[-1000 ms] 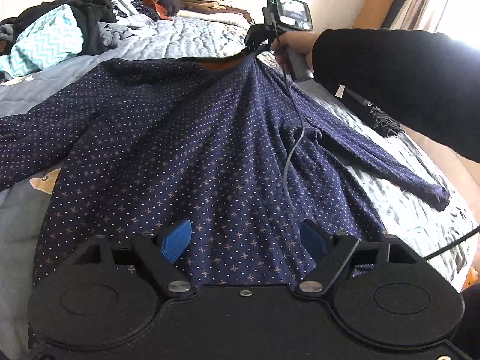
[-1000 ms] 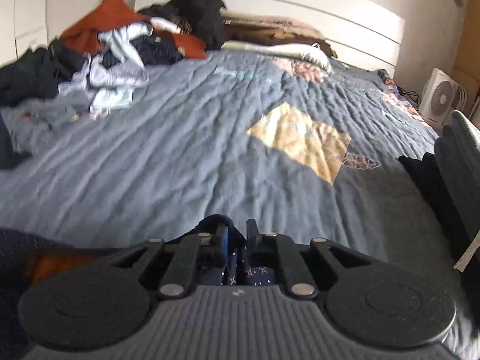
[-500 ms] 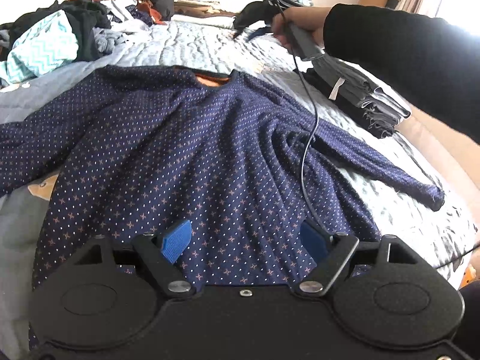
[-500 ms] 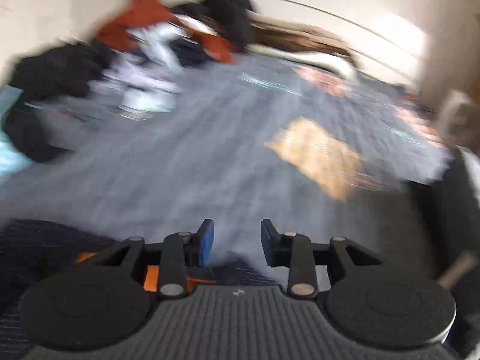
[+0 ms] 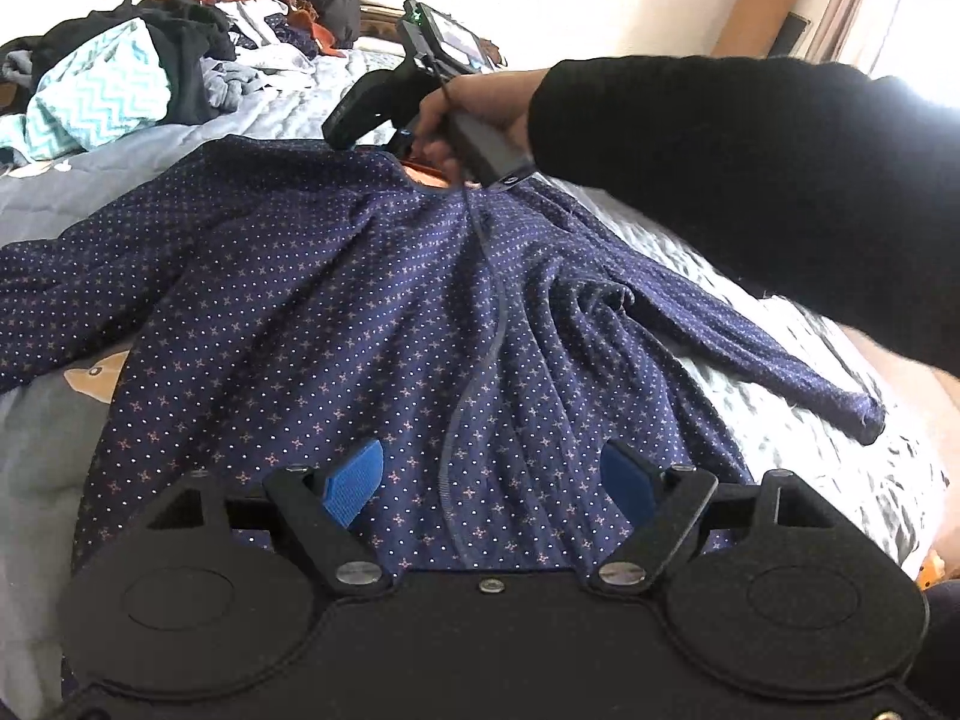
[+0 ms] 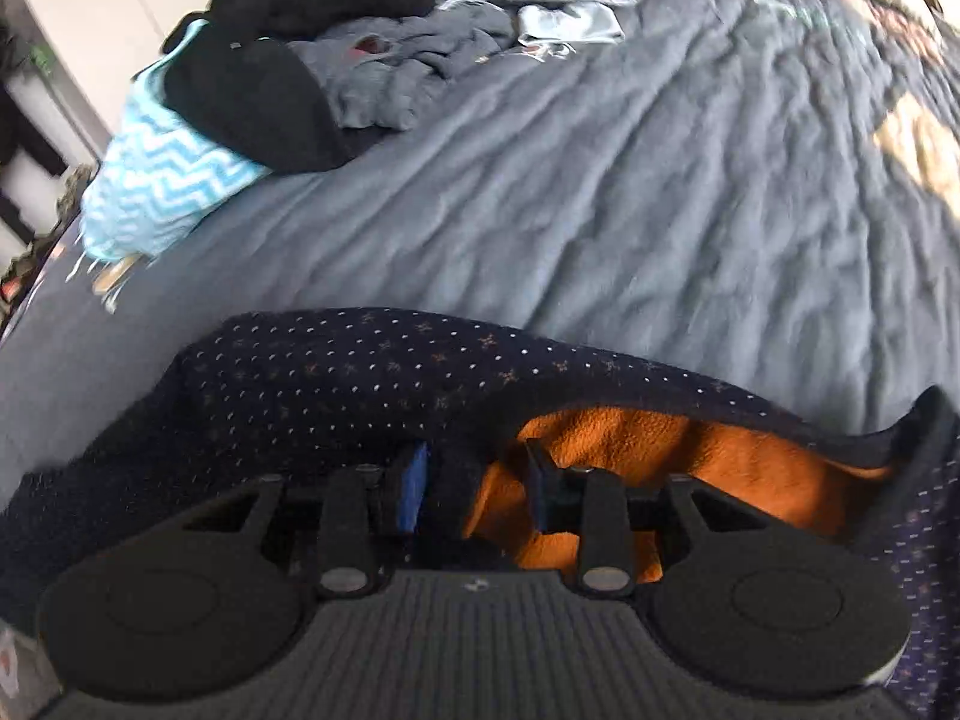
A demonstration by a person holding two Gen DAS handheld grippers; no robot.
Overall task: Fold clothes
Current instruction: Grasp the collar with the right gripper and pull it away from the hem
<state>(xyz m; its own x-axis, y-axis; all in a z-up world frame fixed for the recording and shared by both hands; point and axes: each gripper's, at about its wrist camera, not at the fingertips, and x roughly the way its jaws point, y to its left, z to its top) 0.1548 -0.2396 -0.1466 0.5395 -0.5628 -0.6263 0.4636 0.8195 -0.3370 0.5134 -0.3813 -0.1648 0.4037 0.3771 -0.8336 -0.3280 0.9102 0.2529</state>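
We have let go the top's collar; our right tongs gape back over it, left tongs wide, regrip pending.

- Navy long-sleeved top with small white dots and pinkish crosses lies spread on a pale grey-blue quilted bedspread, creased towards the neckline.
- Orange lining shows at the neck opening.
- Left gripper: black frame, blue pads wide apart over the hem area, nothing pinched.
- Right gripper, black with a small screen, sits at the collar; its fingertips are hidden.
- Hand in a black sleeve grips its handle.
- Thin grey cable trails across the fabric.
- One sleeve stretches right.
- Heap of mixed clothes at far left, including a turquoise zigzag piece.
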